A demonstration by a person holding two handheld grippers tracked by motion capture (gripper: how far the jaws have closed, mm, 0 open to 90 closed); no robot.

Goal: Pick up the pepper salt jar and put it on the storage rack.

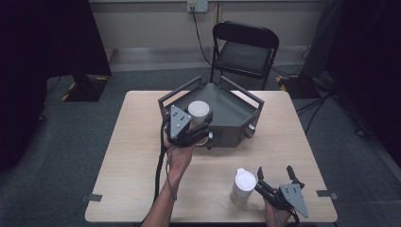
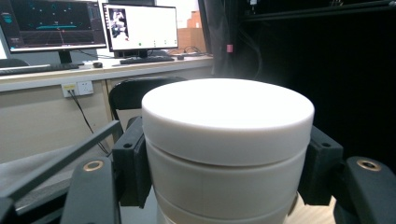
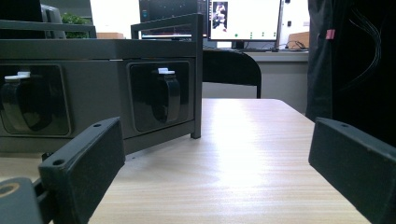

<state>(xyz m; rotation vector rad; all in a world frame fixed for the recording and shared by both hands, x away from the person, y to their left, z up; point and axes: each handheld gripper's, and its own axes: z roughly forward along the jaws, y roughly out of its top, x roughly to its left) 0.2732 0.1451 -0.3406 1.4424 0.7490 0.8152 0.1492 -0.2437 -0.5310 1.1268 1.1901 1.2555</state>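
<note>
A white round lidded canister [image 1: 198, 111] [image 2: 227, 140] hangs upright above the near left part of the grey metal frame tray [image 1: 231, 113]. My left gripper [image 1: 204, 126] [image 2: 227, 172] is shut on it, and its black pads [image 2: 133, 163] press on both sides. My right gripper [image 1: 274, 171] [image 3: 215, 172] rests low by the table's front right edge, open, with nothing between its fingers. A white lidded jug with a spout [image 1: 243, 185] stands just left of the right gripper, apart from it.
The grey tray [image 3: 93, 84] has raised rails and two black knobs [image 3: 166, 95] on its near face. It sits at the far middle of the wooden table [image 1: 142, 156]. A black folding chair [image 1: 243, 52] stands behind the table.
</note>
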